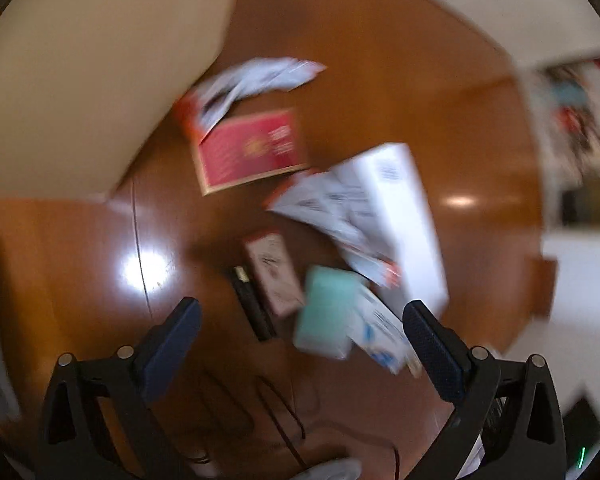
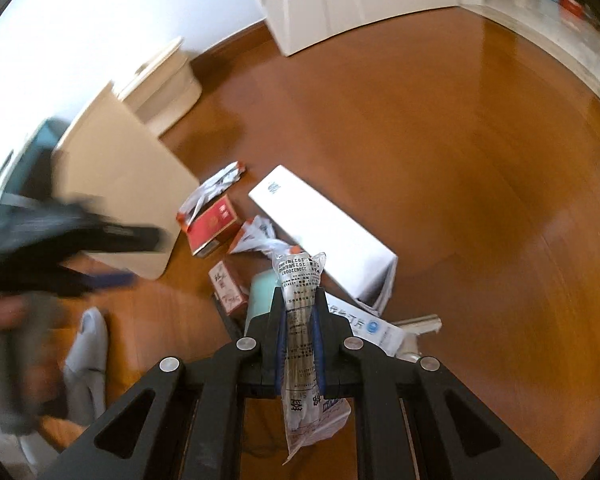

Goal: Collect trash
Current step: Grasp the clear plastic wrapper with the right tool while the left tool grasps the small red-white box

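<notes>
Clear plastic wrapper [image 2: 299, 320] sits pinched between the closed fingers of the right claw [image 2: 299, 300], its ends sticking out ahead and behind. Beyond its tips lie a white box [image 2: 324, 236] and a red box [image 2: 214, 226] on the floor [image 2: 440, 160]. Left claw [image 1: 300, 320] gapes wide and empty above a teal pack [image 1: 326, 312].

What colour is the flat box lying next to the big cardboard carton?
Red with a gold border; the box shows best in the left wrist view.

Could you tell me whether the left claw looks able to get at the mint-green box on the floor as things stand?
Probably yes: the left claw is open, and the mint-green box lies just ahead between its fingers with nothing covering it, though the view is blurred.
</notes>
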`<state>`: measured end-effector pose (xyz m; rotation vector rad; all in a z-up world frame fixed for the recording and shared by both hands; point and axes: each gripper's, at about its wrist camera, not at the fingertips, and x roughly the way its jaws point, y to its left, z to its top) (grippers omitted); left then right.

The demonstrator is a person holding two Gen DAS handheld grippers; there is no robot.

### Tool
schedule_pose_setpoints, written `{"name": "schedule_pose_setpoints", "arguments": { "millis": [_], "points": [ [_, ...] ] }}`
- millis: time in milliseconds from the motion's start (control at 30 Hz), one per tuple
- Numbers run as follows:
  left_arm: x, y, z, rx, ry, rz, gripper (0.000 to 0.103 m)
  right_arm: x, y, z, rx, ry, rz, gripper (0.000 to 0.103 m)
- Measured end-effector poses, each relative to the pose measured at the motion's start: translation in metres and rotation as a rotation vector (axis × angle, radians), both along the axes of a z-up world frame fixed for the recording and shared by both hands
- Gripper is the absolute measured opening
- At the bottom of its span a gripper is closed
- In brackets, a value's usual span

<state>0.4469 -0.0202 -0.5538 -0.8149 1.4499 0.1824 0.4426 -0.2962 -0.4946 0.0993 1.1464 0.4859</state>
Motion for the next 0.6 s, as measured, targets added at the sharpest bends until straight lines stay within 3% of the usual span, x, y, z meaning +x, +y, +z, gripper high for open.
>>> {"name": "schedule_pose_setpoints", "arguments": {
  "millis": [33,67,333,367,433,467,600],
  "points": [
    [0.004,0.003,-0.015,0.011,0.022,0.015,0.085,-0.001,-0.005,0.0,0.017,-0.003,-0.017,0.011],
    [0.007,0.003,-0.021,0.024,0.034,0.007,0.08,-0.001,-0.005,-0.003,0.028,-0.007,-0.024,0.012],
    [0.014,-0.002,-0.064,0.065,0.141,0.008,0.078,-0.012,-0.015,-0.013,0.039,-0.016,-0.028,0.012],
    [0.017,-0.005,-0.066,0.074,0.138,-0.005,0.074,-0.014,-0.016,-0.013,0.039,-0.02,-0.031,0.012],
    [0.02,-0.014,-0.069,0.077,0.132,-0.034,0.046,-0.015,-0.018,-0.014,0.042,-0.021,-0.036,0.012],
    [0.021,-0.016,-0.071,0.078,0.14,-0.047,0.039,-0.016,-0.019,-0.014,0.042,-0.019,-0.041,0.012],
    [0.022,-0.02,-0.076,0.022,0.139,-0.044,0.029,-0.017,-0.018,-0.015,0.03,-0.023,-0.049,0.012]
  ]
}}
